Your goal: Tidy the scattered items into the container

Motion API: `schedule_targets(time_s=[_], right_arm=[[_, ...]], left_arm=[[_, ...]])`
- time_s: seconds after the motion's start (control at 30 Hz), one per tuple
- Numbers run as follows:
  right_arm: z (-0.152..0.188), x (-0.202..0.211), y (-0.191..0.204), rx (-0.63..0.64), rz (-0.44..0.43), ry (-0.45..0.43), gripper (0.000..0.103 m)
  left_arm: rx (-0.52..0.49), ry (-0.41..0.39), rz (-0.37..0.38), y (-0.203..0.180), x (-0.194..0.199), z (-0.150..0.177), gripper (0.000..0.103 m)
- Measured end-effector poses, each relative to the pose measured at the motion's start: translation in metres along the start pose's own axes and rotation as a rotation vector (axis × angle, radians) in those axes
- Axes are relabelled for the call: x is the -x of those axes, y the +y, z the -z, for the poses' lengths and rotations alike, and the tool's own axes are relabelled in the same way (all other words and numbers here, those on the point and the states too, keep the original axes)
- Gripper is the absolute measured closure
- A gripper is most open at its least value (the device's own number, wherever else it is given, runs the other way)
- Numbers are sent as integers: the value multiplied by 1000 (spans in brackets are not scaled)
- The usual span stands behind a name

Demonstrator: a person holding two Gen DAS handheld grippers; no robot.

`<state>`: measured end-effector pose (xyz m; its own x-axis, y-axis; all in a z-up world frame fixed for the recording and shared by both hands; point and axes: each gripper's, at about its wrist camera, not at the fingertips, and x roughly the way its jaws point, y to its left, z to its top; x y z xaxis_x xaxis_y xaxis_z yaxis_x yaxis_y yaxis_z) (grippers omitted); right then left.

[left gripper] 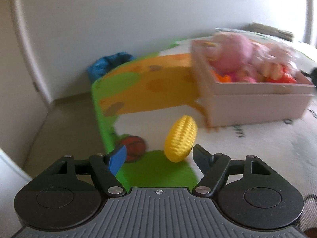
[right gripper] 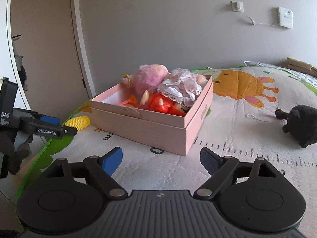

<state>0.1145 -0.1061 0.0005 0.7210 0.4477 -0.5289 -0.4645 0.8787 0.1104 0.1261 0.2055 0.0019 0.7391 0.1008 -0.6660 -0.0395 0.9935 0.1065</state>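
A yellow corn-shaped toy (left gripper: 180, 138) lies on the play mat (left gripper: 158, 170), just ahead of my left gripper (left gripper: 159, 152). Its fingers stand open, and the right fingertip (left gripper: 198, 152) is close to the toy without pressing it. The right wrist view shows the same corn toy (right gripper: 78, 122) beside the left gripper (right gripper: 68, 126), left of the pink box (right gripper: 154, 127). That box (left gripper: 257, 103) holds a pink plush (right gripper: 150, 77) and a doll in lace and red (right gripper: 178, 91). My right gripper (right gripper: 160, 152) hangs open over the mat in front of the box, with nothing between its fingers.
A black plush toy (right gripper: 301, 125) lies on the mat at the far right. A blue bag (left gripper: 109, 63) sits on the floor by the wall, past the mat's green edge. A door and its frame (right gripper: 79, 49) stand at the left. The left wrist view is blurred.
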Motion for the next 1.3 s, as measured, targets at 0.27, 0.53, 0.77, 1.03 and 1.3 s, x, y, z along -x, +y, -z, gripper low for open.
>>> schedule_targets(time_s=[0.27,0.53,0.77,1.03,1.3], right_arm=[[4,-5,1,-7,-2,32,17],[7,-1,4,14,11,34,15],[9,0,3,-3,4,33,15],[11,11,1,-10,12,6,15],[16,20,-1,-10,24,5,15]], left_arm=[[46,-25,46,3,0,-9,10],[107,-7,-3,-7,-24,-14,21],[87,-17,1,-10,-15,-5,33],[47,-8,66,-23,4,0,68],[19,-11,80,-33,7,2,68]])
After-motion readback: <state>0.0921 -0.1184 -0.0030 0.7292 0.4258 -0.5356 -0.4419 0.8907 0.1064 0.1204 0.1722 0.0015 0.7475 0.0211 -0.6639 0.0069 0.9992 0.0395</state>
